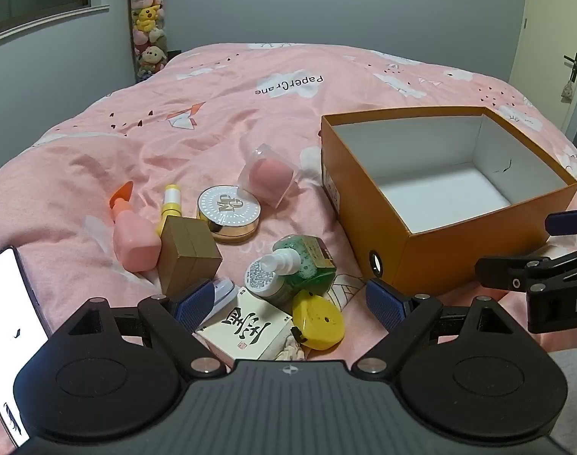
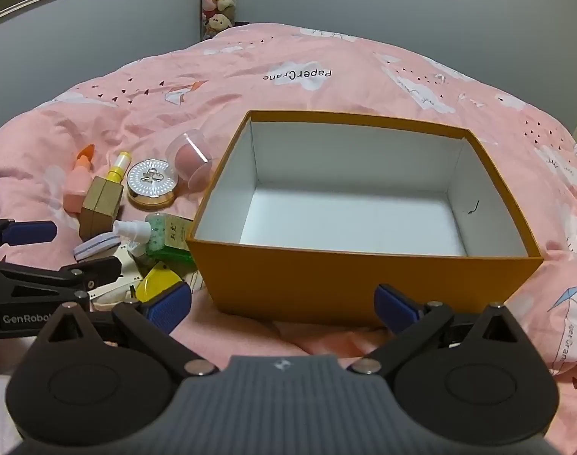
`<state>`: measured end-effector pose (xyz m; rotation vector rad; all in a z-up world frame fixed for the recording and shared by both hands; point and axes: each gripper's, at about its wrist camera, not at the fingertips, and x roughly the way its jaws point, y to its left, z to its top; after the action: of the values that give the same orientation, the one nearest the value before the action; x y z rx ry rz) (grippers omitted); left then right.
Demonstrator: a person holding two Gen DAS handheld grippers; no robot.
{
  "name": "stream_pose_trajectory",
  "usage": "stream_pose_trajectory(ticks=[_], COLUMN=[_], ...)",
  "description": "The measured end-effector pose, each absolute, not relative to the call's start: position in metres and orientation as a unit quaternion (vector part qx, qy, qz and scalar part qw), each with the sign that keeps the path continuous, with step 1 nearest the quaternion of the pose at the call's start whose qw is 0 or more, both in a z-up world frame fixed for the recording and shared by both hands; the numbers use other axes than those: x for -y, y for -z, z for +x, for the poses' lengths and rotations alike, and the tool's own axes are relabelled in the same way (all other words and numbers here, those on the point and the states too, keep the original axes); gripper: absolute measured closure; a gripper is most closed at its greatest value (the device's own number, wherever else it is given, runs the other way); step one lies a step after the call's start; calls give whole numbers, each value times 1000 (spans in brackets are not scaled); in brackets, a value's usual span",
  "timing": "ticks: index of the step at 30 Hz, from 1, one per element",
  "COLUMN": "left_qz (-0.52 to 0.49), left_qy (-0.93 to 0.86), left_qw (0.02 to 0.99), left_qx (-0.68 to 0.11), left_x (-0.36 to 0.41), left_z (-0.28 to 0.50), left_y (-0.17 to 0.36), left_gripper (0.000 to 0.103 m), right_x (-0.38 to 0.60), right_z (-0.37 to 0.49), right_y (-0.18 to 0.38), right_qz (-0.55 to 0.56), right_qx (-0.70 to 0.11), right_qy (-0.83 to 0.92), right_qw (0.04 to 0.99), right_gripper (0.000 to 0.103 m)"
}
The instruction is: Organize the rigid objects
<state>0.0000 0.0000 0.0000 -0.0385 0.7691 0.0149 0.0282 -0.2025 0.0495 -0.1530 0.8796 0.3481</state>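
An orange box (image 1: 387,212) with a white, empty inside lies open on the pink bed; it also shows in the right wrist view (image 2: 326,276). Left of it lies a heap: pink bottle (image 1: 132,235), brown box (image 1: 187,256), round gold compact (image 1: 229,208), pink sponge in a clear case (image 1: 267,174), green bottle (image 1: 307,261), white bottle (image 1: 273,273), yellow tape measure (image 1: 318,318), white card box (image 1: 246,326). My left gripper (image 1: 290,303) is open, just above the card box and tape measure. My right gripper (image 2: 282,307) is open, in front of the orange box's near wall.
A lit phone (image 1: 7,322) lies at the left edge of the bed. A tall column of plush toys (image 1: 148,19) stands against the far wall. A door (image 1: 554,38) is at the far right. The pink quilt (image 1: 250,87) stretches beyond the objects.
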Motion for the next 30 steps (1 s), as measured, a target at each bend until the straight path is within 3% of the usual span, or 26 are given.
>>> stream_pose_trajectory(ticks=[30], left_qz=[-18], left_qy=[-8], left_qw=[926], left_qx=[-377], left_x=[0], left_z=[0], left_y=[0], left_gripper=[0], right_x=[203], right_z=[28], right_y=[-49], right_qz=[-62], right_qx=[-437], right_qy=[-168], right_qw=[881], right_gripper=[2])
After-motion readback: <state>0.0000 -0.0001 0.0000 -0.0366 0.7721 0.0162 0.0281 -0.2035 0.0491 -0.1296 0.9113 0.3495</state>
